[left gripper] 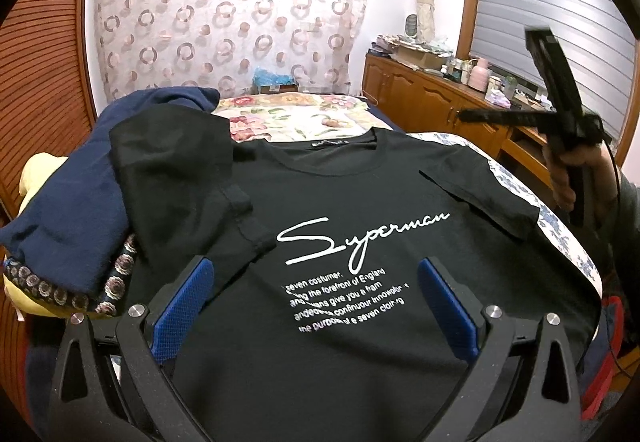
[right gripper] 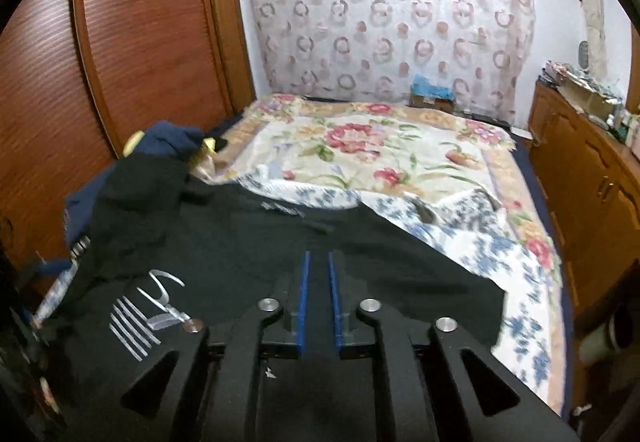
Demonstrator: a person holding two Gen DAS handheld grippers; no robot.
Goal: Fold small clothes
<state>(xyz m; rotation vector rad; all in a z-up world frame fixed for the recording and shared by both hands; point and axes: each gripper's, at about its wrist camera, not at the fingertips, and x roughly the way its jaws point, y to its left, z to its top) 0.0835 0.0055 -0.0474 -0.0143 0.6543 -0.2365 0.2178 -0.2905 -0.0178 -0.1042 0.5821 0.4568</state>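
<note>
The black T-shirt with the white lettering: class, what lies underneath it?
Under the black T-shirt a blue-and-white floral cloth shows along its right edge; its left sleeve overlaps a navy garment. What lies beneath the shirt's middle is covered.

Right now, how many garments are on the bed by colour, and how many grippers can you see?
Black T-shirt, printed, spread flat: 1
Navy garment, bunched at its left: 1
Grippers, left gripper and right gripper: 2
Total: 4
</note>
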